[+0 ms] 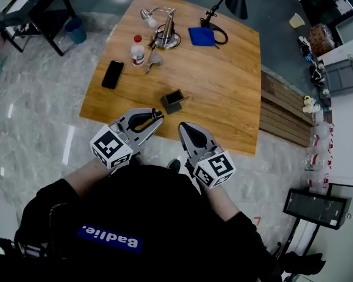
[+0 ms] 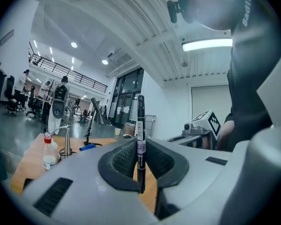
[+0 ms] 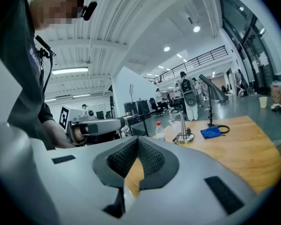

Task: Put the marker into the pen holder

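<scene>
Here the left gripper [image 1: 156, 117] clamps a marker [image 2: 140, 118], label [image 2: 141, 146] illegible.

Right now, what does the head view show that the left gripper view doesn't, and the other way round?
Only the head view shows the black pen holder near the table's front edge and the black phone. Only the left gripper view shows the marker close up, upright with its white label, clamped between the left gripper's jaws. Both show the red-capped bottle, the blue cloth and the wooden table.
</scene>
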The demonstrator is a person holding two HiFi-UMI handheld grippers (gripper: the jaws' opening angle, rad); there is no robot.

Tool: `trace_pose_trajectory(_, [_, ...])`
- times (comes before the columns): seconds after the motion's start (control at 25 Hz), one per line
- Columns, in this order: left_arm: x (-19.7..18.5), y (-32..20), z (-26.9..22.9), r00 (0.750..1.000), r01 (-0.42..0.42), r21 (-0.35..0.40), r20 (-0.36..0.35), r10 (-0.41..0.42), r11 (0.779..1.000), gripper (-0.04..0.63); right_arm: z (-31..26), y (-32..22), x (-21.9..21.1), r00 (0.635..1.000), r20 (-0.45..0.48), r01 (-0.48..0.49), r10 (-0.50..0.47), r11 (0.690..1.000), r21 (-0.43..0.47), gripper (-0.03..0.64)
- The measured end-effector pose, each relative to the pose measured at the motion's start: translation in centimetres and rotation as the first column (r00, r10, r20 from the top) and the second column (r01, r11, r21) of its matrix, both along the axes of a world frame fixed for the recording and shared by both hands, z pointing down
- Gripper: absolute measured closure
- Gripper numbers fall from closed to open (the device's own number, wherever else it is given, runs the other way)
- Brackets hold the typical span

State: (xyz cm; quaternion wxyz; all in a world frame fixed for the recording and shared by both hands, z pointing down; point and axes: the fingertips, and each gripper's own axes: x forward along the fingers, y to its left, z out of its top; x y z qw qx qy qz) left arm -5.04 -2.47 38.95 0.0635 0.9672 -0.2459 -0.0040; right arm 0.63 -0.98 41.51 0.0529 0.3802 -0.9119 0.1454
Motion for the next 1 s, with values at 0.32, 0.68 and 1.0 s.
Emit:
trace_pose_trajectory(0.32, [-1.7,-4.4,-0.6,0.996,0.004,0.033,-0.091,-0.001,0.999,0.554,0.3,-0.3,1.8,0.994,0.005,-0.112,0.112,0.994,-0.002,0.611])
trace_pose_trajectory(0.68, [1.7,-9.5,0.6,0.989,-0.004,-0.012,-0.151,0.002,1.000,0.554,1.2,-4.0,5.0,0.996,0.037,-0.083,0.084,0.996,-0.020,0.611])
trace_pose_trajectory(1.0, [4.5,-14.4,6.5,0.995,0.019,-0.085,-0.096,-0.027,0.996,0.554,2.8,-8.2,7.9,0.999,0.052,-0.008,0.012,0.997,-0.076,0.611])
